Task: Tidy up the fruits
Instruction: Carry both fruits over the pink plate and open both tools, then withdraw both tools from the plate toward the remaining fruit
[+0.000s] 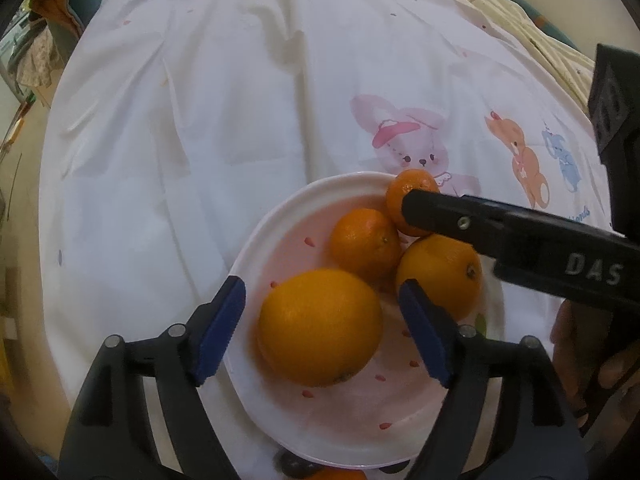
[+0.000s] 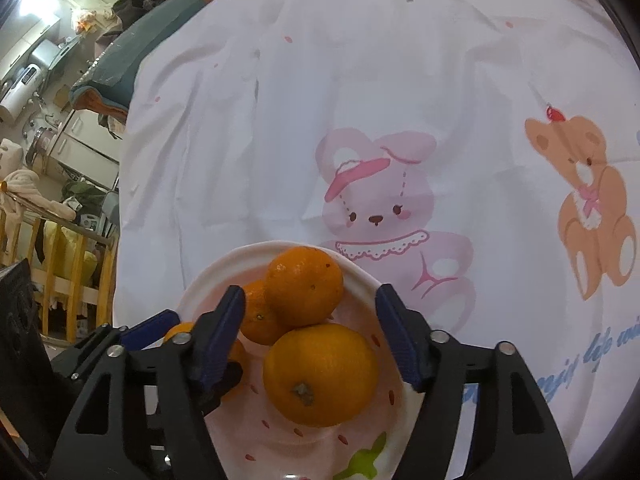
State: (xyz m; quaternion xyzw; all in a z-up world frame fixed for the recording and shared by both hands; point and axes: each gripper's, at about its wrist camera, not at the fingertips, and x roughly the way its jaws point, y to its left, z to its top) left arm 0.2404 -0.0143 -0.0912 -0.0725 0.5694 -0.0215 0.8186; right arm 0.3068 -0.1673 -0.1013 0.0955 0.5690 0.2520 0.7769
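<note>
Oranges: largest one (image 1: 320, 326) between left claw (image 1: 322, 330) pads, jaws spread, not gripping. Another orange (image 2: 320, 374) between right claw (image 2: 310, 340) pads, likewise open, untouched. Beyond, two smaller oranges (image 2: 304, 286) stacked. All inside pink plate (image 1: 276, 236) on white cartoon-print cloth (image 1: 200, 120).

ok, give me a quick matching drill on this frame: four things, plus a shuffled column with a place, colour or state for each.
Things:
1 largest orange
2 plate
3 rabbit print
4 left claw

Descriptions:
A open, gripping nothing
B printed on the white cloth
C white rim, pink middle
D sits between two blue pads

Pairs: 1-D, 2-C, 3-B, 4-A
</note>
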